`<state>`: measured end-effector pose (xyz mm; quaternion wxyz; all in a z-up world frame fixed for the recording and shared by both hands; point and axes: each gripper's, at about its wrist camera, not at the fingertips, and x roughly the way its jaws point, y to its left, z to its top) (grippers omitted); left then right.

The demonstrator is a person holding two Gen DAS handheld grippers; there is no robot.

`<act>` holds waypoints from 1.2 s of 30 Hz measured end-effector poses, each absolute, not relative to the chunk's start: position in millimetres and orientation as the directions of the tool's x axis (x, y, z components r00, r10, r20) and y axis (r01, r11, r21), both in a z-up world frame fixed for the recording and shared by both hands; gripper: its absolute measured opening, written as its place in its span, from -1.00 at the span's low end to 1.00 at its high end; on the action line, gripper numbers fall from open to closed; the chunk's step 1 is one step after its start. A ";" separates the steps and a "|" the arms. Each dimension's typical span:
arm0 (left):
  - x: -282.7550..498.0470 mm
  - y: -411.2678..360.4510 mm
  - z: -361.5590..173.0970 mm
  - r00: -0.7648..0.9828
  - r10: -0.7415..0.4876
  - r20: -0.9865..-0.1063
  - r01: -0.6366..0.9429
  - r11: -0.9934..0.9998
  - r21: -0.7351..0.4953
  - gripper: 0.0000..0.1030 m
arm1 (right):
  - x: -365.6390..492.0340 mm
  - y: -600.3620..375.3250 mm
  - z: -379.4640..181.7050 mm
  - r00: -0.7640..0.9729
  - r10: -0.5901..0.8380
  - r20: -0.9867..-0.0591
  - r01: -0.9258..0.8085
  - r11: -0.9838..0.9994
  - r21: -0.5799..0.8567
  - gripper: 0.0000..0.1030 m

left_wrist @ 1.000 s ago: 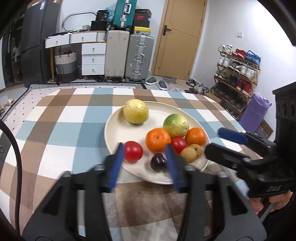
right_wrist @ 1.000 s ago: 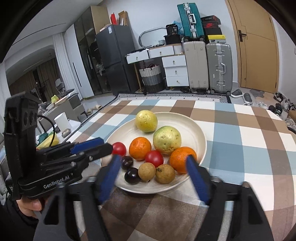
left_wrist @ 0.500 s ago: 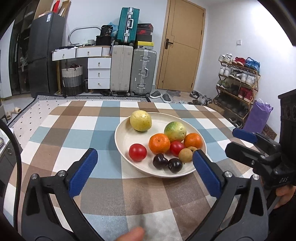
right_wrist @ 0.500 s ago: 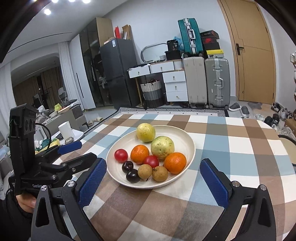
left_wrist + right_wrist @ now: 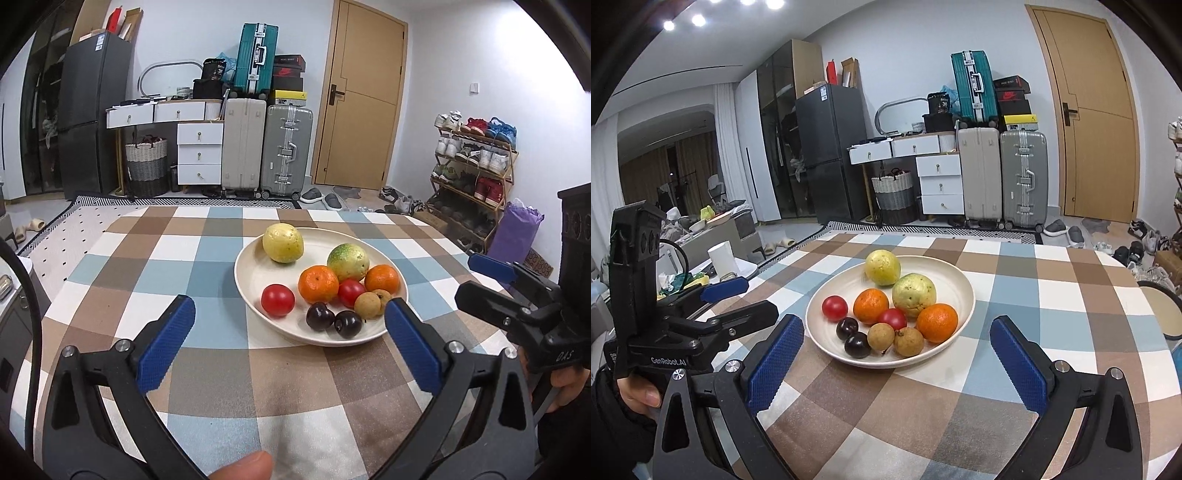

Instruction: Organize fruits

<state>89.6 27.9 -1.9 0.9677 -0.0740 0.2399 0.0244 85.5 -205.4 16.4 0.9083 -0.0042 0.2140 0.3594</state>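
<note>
A cream plate (image 5: 255, 269) on the checked tablecloth (image 5: 207, 266) holds a yellow fruit (image 5: 283, 243), a green guava (image 5: 348, 257), two oranges (image 5: 318, 283), two red tomatoes (image 5: 277, 300), two dark plums (image 5: 320, 316) and two brown longans (image 5: 367, 305). My left gripper (image 5: 288, 301) stands open just short of the plate's near rim, with nothing between its blue pads. In the right wrist view the same plate (image 5: 956, 280) lies ahead of my right gripper (image 5: 897, 320), which is also wide open and holds nothing. Each gripper shows at the edge of the other's view.
Suitcases (image 5: 286, 147), white drawers (image 5: 199, 153), a door (image 5: 364, 107) and a shoe rack (image 5: 472, 177) stand beyond the table. A low side table with a white cup (image 5: 721, 254) is to the left, and a chair seat (image 5: 1160, 306) to the right. A thumb (image 5: 243, 467) shows at the bottom.
Both grippers have opened from half shut to wide open. Both have drawn back from the plate, so the fruit looks smaller and farther off.
</note>
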 end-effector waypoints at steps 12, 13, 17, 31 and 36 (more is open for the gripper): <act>89.9 25.8 -1.8 0.886 0.012 -0.464 -0.078 0.989 -0.123 0.99 | 89.1 -209.3 17.5 0.648 0.655 -0.388 -0.645 0.743 0.179 1.00; 89.4 25.3 -1.6 0.886 0.014 -0.463 -0.079 0.990 -0.120 0.99 | 89.3 -210.0 17.6 0.647 0.656 -0.387 -0.645 0.743 0.180 1.00; 89.6 25.9 -1.9 0.885 0.013 -0.466 -0.078 0.990 -0.119 0.99 | 89.3 -210.3 17.8 0.648 0.656 -0.387 -0.645 0.743 0.178 1.00; 89.5 25.5 -1.7 0.885 0.013 -0.466 -0.077 0.990 -0.119 0.99 | 91.3 -208.8 16.1 0.648 0.654 -0.391 -0.645 0.744 0.174 1.00; 90.0 25.7 -1.7 0.885 0.012 -0.466 -0.077 0.990 -0.121 0.99 | 92.0 -208.3 14.8 0.648 0.653 -0.391 -0.643 0.745 0.178 1.00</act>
